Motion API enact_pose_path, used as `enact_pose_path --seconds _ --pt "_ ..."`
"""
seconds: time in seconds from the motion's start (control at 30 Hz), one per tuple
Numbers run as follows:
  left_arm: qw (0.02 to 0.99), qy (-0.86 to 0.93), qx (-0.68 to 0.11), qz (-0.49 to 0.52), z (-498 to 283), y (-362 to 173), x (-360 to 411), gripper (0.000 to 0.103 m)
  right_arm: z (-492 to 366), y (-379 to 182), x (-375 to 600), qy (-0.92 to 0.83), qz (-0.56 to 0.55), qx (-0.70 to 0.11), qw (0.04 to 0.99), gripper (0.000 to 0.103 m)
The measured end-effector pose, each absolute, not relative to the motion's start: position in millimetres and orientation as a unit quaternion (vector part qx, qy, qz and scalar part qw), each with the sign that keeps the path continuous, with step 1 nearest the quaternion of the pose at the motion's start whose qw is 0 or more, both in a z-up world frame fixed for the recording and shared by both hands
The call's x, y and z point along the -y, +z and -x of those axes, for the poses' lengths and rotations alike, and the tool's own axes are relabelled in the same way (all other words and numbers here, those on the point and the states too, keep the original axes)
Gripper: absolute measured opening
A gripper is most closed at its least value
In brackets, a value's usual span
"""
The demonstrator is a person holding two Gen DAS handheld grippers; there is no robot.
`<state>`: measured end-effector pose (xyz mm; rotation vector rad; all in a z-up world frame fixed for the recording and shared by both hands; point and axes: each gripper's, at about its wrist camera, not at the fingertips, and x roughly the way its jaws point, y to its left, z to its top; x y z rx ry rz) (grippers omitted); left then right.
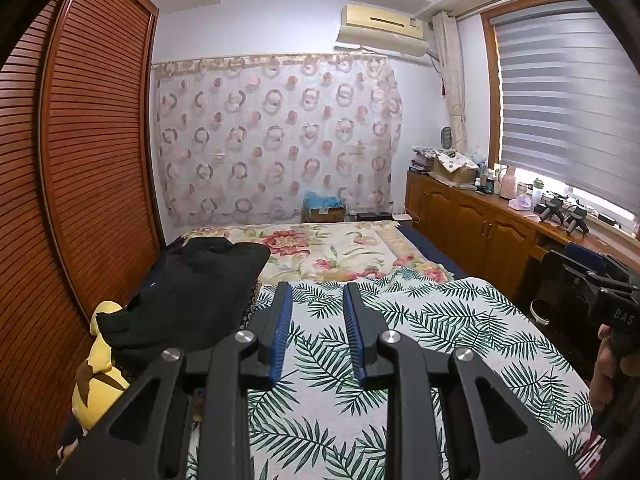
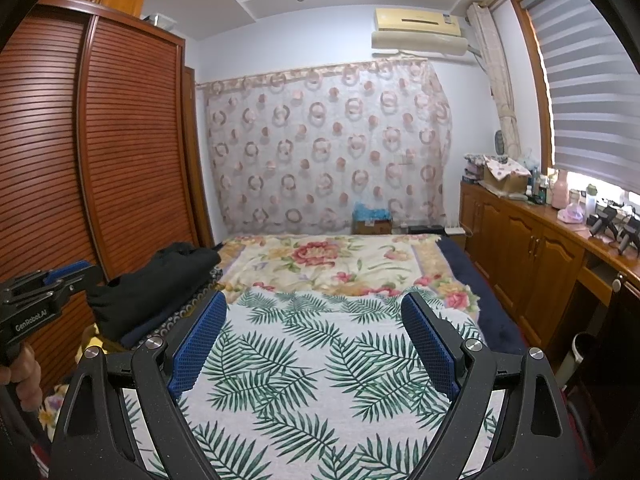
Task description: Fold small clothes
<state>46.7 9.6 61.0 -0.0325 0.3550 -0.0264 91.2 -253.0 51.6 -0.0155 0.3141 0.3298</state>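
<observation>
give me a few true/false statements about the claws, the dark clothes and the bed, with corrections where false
1. The right claw is wide open with nothing between its fingers. True.
2. The left claw grips a black garment. False: it holds nothing; a narrower gap shows between its blue pads.
3. The dark clothes lie piled at the left side of the bed, near the wardrobe. True.
4. The leaf-print cover has a garment spread flat on it. False: the part in view under both claws shows only the print.
5. The window blind is rolled fully up. False: it hangs down over most of the window.

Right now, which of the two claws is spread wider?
The right claw: its blue pads sit far apart, while the left claw shows only a narrow gap. Neither holds anything.
</observation>
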Motion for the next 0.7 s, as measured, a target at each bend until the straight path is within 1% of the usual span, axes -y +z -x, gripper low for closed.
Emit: enact_pose_path --seconds 0.7 --pt "0.984 -0.012 -0.176 0.015 -46.1 60.7 -10.4 0.026 -91.7 51.4 252.8 0.162 0.007 -0.156 0.974 0.091"
